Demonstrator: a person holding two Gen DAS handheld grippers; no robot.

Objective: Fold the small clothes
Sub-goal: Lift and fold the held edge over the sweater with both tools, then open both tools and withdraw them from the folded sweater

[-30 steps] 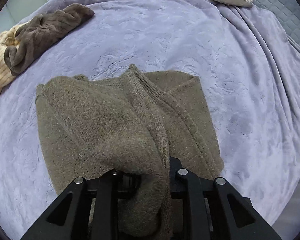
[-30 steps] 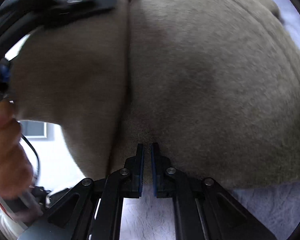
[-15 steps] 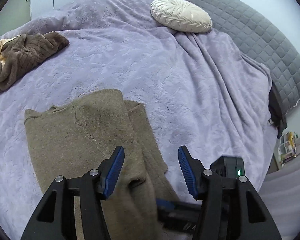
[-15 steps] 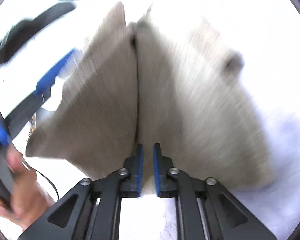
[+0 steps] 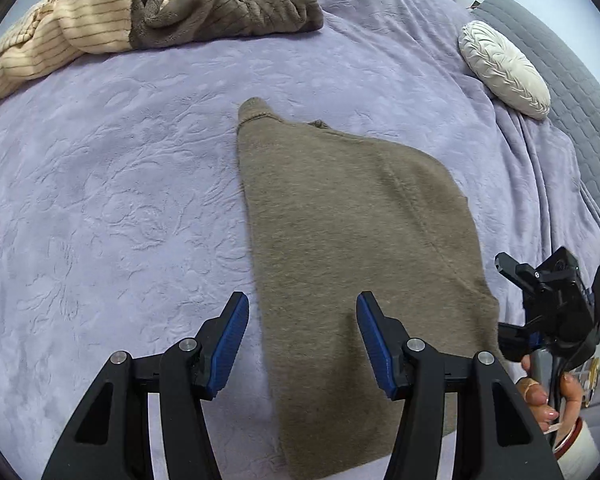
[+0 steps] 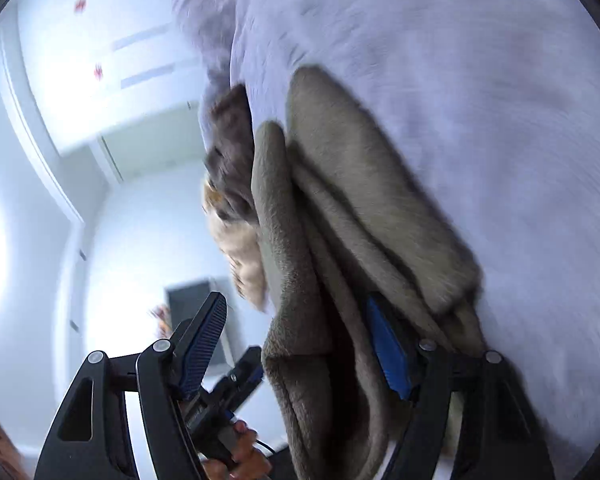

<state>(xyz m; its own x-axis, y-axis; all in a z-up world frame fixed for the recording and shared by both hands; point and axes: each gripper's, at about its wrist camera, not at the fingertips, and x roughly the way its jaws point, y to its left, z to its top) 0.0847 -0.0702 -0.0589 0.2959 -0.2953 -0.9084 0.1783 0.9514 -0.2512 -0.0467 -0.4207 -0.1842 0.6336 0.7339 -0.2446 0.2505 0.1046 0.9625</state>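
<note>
Taupe knit garment (image 5: 352, 240) folded lengthwise on lilac blanket (image 5: 120, 200) | left gripper (image 5: 300, 344) hovers above, pads apart, empty | right gripper (image 6: 296, 344) opening (fold edge between pads, apparently being released)

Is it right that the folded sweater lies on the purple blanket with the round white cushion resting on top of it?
Not quite. The sweater does lie on the blanket, but the cushion sits apart from it, up by the grey headboard, as the left wrist view shows.

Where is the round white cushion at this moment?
In the left wrist view, the round white cushion lies at the upper right, on the purple blanket beside the grey quilted headboard.
</note>
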